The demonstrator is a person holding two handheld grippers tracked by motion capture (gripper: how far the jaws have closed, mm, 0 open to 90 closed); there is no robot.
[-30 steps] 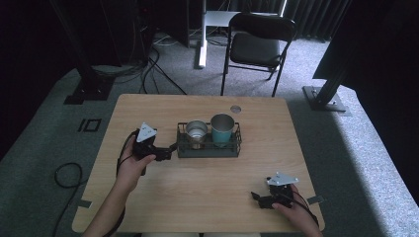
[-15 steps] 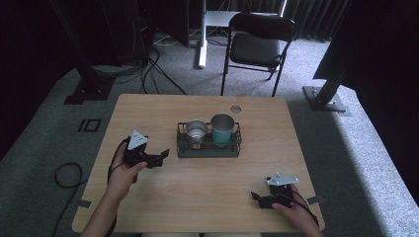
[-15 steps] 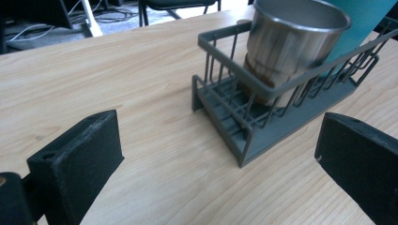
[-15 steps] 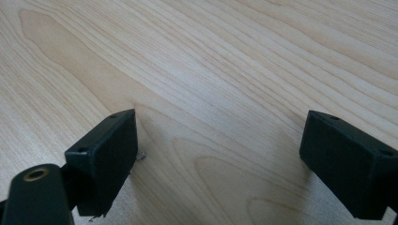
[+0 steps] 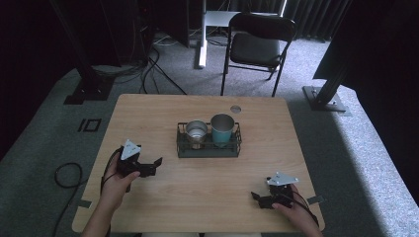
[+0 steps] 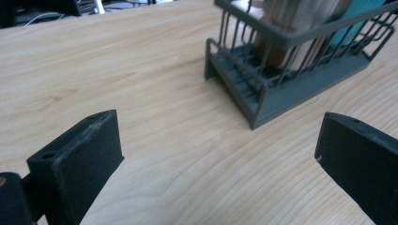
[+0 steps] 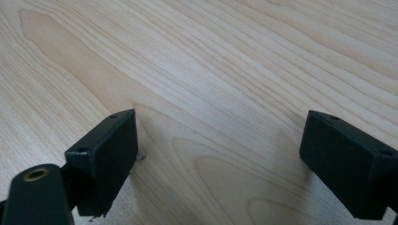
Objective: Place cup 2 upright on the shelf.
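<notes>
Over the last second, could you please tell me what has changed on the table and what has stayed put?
The left tongs drew back from the left end of the wire basket, toward the person and the table's left edge. Their jaws are open and empty; nothing was taken hold of. The steel cup and the teal cup stayed in the basket, and the right tongs stayed resting open near the front right corner.

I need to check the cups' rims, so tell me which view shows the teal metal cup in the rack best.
The high view: the teal metal cup stands upright with its whole rim visible, in the dark wire rack beside the steel cup. The left gripper view catches a sliver of its side behind the bars. The right gripper view looks at tabletop.
</notes>
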